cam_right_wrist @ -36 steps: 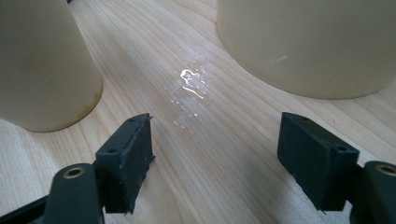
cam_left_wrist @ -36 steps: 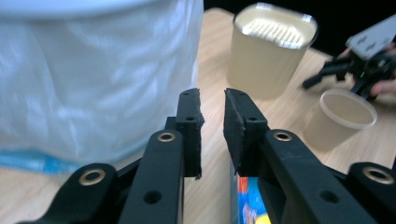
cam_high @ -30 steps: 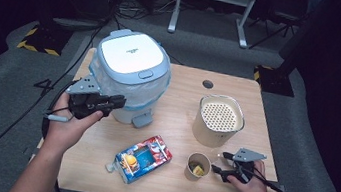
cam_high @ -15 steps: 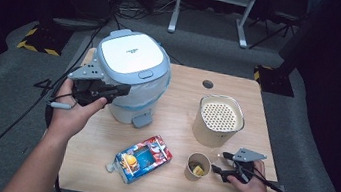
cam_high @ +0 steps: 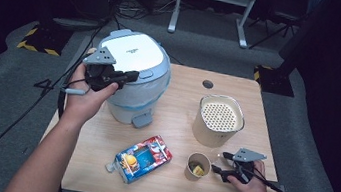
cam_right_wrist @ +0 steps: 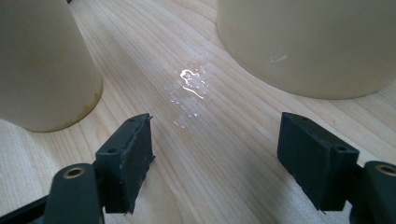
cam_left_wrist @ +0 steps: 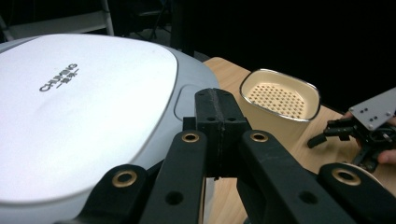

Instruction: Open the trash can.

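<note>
A white and pale-blue lidded cooker (cam_high: pixel 129 72) stands at the table's back left, its lid (cam_left_wrist: pixel 88 107) broad in the left gripper view. My left gripper (cam_high: pixel 130 75) hovers at the lid's left edge, jaws shut with nothing between them (cam_left_wrist: pixel 219 100). At the front right my right gripper (cam_high: pixel 217 164) rests low over the wood, open and holding nothing (cam_right_wrist: pixel 215 156). It points between a small paper cup (cam_high: pixel 195 165) and a cream pot with a perforated insert (cam_high: pixel 219 118).
A colourful drink carton (cam_high: pixel 142 158) lies flat at the front middle. A small wet patch (cam_right_wrist: pixel 189 88) glistens on the wood ahead of the right gripper's jaws. A round hole (cam_high: pixel 207 84) pierces the tabletop behind the cream pot.
My left hand has risen and moved from the cooker's side to the edge of its lid. The right hand has stayed still.
</note>
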Available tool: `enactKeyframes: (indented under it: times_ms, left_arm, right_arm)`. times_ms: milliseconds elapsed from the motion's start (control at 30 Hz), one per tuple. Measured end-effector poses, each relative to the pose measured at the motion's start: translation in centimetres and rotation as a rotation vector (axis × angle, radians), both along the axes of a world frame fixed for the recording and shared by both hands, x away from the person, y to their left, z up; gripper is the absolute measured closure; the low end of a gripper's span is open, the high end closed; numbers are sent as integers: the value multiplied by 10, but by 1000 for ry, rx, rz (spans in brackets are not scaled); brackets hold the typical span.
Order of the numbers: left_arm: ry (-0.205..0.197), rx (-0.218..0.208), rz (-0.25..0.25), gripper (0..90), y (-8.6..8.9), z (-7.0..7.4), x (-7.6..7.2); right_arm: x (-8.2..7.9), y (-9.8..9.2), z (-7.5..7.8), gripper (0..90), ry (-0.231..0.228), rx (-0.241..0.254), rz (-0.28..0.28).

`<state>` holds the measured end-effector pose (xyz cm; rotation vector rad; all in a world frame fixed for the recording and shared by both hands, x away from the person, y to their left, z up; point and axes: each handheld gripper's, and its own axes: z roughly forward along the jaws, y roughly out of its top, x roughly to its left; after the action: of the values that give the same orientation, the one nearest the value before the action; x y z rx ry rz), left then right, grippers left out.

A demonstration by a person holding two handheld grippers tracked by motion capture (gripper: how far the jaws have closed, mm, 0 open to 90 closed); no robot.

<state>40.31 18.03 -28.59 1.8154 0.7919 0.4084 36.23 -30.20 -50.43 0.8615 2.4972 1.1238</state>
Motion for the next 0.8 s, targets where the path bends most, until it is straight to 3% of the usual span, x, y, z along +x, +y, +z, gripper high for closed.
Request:
enactKeyframes:
  times_ms: [200, 333, 700, 800]
  left_arm:
    - [0, 4, 23, 900, -8, 0, 11]
    - [1, 39, 25, 900, -17, -2, 18]
    - [-5, 59, 30, 900, -25, -4, 20]
    - [9, 57, 26, 900, -25, -5, 20]
  right_arm:
    - [0, 0, 0, 268, -1, -1, 0]
    - [0, 0, 0, 268, -1, -1, 0]
    - [0, 0, 0, 268, -1, 0, 0]
    - [0, 0, 0, 268, -1, -1, 0]
